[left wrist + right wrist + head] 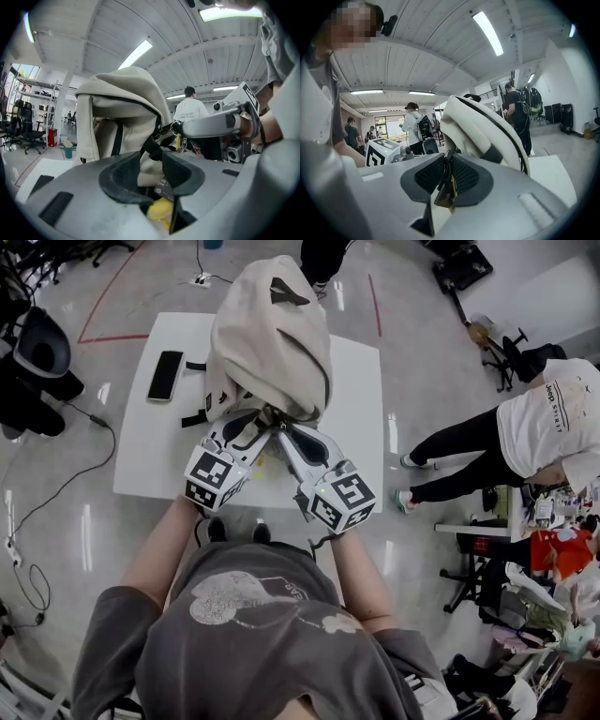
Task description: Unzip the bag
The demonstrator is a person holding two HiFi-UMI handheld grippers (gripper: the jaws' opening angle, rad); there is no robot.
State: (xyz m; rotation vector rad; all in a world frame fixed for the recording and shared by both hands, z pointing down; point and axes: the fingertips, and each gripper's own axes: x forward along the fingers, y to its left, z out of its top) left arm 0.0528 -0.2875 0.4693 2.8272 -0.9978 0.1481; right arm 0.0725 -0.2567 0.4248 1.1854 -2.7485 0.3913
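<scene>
A cream backpack (272, 329) with black trim stands on the white table (361, 427), and both grippers meet at its near lower edge. My left gripper (251, 427) has its jaws apart. In the left gripper view the left gripper (152, 165) has cream fabric and a black strap (151, 146) of the backpack (122, 93) in the gap, with no pad pressing on them. My right gripper (281, 430) is shut on the zipper pull (446, 187), a black tab with a brass-coloured tag. The left gripper view shows the right gripper (177, 127) with that tag (178, 139) hanging below its tips.
A black phone (165, 375) lies on the table's left part, beside loose black bag straps (195, 416). A person in a white shirt (539, 427) stands right of the table. Office chairs (33, 362) and floor cables are at the left.
</scene>
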